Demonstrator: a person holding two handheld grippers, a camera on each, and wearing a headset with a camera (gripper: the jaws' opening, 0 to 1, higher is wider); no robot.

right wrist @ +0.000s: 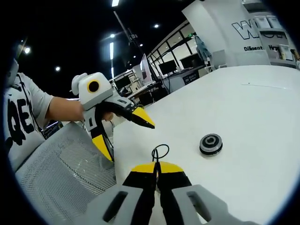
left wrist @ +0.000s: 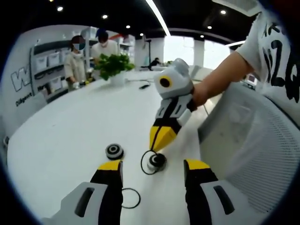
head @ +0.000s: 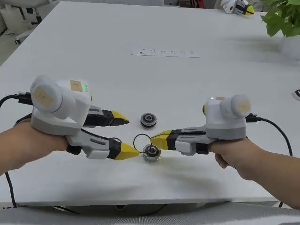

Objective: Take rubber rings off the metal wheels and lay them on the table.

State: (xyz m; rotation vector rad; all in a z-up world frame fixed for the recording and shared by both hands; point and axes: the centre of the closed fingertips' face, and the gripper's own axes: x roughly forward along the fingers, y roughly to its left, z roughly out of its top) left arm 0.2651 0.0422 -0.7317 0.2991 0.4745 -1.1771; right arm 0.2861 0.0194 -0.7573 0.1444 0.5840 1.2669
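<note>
A bare metal wheel [head: 151, 153] sits near the table's front edge, also in the left gripper view [left wrist: 157, 161]. My right gripper [head: 153, 138] is shut on a thin black rubber ring [head: 141, 141] just above and beside that wheel. In the right gripper view the ring [right wrist: 160, 152] loops out from my shut right gripper [right wrist: 157, 168]. My left gripper [head: 128, 136] stands open to the left of the wheel, holding nothing; its own view [left wrist: 153, 165] has the wheel between the jaws. A second wheel [head: 148, 120] with its black ring on lies further back. A loose ring [left wrist: 131, 198] lies on the table.
A white socket strip [head: 164, 51] is set in the white table [head: 197, 89] at mid-depth. A potted plant [head: 282, 18] stands at the far right. A mesh chair back [left wrist: 253, 154] is close to the front edge. Two people [left wrist: 89, 51] stand beyond the table.
</note>
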